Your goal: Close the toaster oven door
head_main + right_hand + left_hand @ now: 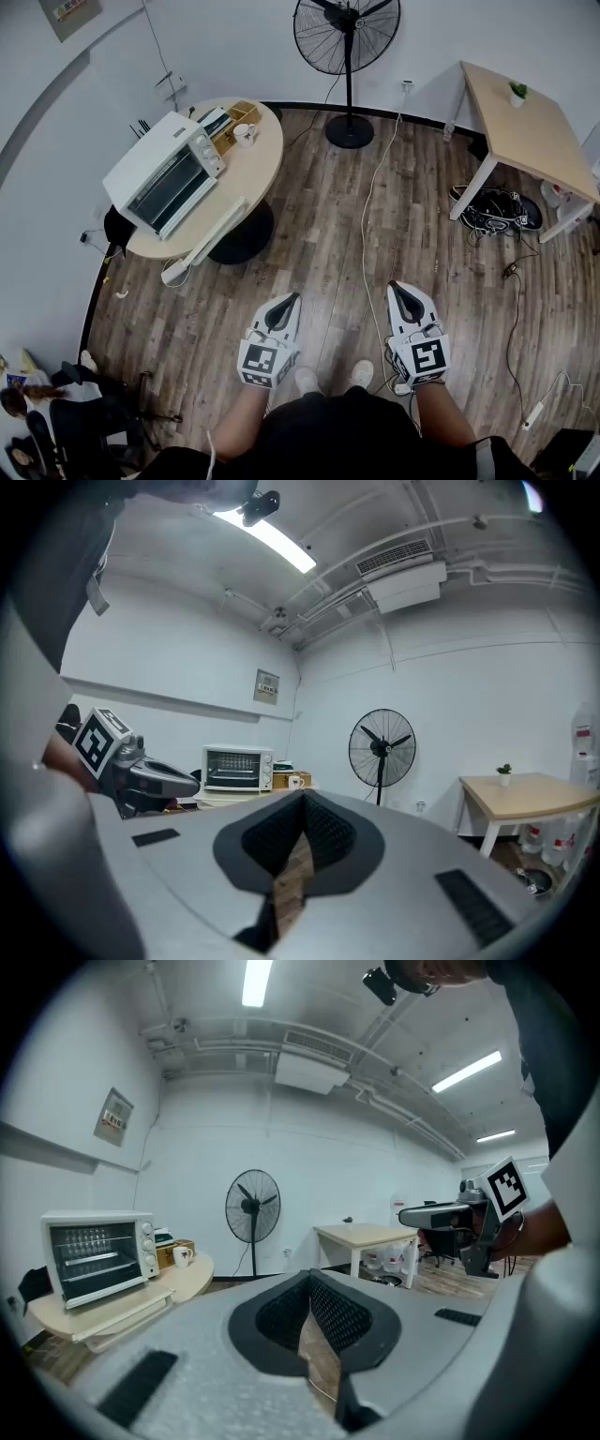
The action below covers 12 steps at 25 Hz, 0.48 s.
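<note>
A white toaster oven (164,173) stands on the round wooden table (253,173) at the far left, and its glass door looks closed against the front. It also shows in the left gripper view (98,1255) and small in the right gripper view (238,768). My left gripper (293,298) and right gripper (394,285) hang close to my body over the wood floor, well short of the table. Both are shut with nothing held. The left gripper's (309,1279) and the right gripper's (302,799) tips meet.
A mug (243,134) and a small box (246,112) sit behind the oven, and a white power strip (202,246) lies along the table's front. A standing fan (347,37) and a light desk (525,127) stand at the back. Cables (367,225) cross the floor, and shoes (497,211) lie under the desk.
</note>
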### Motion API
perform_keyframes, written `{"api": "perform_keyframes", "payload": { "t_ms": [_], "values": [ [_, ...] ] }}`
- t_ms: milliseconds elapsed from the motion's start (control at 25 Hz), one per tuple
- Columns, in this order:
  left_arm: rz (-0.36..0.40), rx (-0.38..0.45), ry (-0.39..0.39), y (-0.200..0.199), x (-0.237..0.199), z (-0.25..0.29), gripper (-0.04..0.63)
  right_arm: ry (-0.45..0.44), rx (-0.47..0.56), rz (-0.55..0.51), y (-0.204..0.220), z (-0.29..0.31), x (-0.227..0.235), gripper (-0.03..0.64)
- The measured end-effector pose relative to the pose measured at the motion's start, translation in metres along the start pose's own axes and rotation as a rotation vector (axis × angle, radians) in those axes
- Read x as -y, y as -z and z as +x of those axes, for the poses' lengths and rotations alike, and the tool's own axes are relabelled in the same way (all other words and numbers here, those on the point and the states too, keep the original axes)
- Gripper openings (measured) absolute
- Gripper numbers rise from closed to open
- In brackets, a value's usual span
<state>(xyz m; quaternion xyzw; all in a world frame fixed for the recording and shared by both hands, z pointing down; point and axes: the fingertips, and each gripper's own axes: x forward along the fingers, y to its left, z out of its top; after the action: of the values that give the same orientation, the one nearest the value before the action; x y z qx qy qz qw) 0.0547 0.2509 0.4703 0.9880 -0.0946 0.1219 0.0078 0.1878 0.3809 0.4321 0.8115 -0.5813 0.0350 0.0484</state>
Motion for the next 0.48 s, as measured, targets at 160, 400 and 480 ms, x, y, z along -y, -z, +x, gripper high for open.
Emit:
{"api": "perform_keyframes", "payload": {
  "t_ms": [160,400,480],
  "values": [
    [0.009,-0.004,0.008,0.0,-0.004,0.001,0.006,0.0,0.003,-0.013,-0.002,0.006,-0.004,-0.003],
    [-0.008,-0.001,-0.002,0.004,-0.015,-0.01,0.006,0.007,-0.013,-0.029,-0.001,0.008,-0.013,-0.003],
    [-0.01,-0.002,-0.008,0.006,-0.024,-0.016,0.006,0.003,-0.014,-0.032,-0.001,0.012,-0.021,-0.003]
  ]
}}
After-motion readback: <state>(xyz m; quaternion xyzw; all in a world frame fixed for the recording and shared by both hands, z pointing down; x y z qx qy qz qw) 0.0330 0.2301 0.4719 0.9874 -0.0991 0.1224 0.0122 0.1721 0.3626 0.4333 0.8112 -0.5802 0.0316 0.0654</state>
